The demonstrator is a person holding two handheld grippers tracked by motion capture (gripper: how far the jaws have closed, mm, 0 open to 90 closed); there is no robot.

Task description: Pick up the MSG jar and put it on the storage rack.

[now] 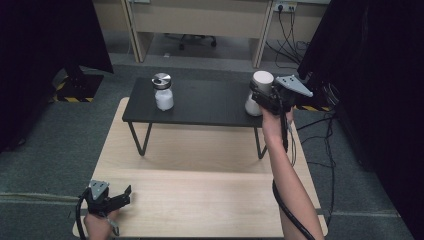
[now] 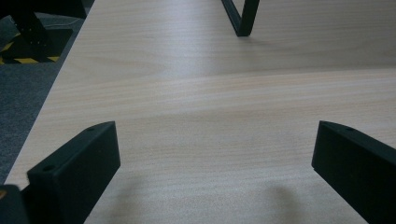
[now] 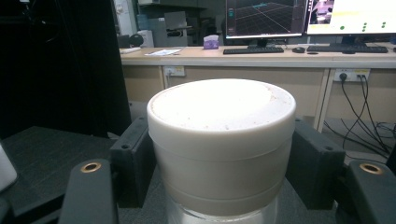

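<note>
Two tongs work over a pale wooden desk (image 1: 200,195). Nearest, at the front left corner, the left tongs (image 1: 121,195) rest low, jaws spread wide with nothing between them. Farther back stands a low black shelf (image 1: 200,107). At its right end the right tongs (image 1: 260,97) clamp the white lid (image 3: 222,116) of a jar (image 1: 253,106). Another jar (image 1: 163,92), grey-lidded, stands near the shelf's left end.

2 jars on raised shelf (image 1: 200,105) | left jar (image 1: 163,92) | right jar (image 1: 260,90) | shelf on table (image 1: 200,195)
</note>
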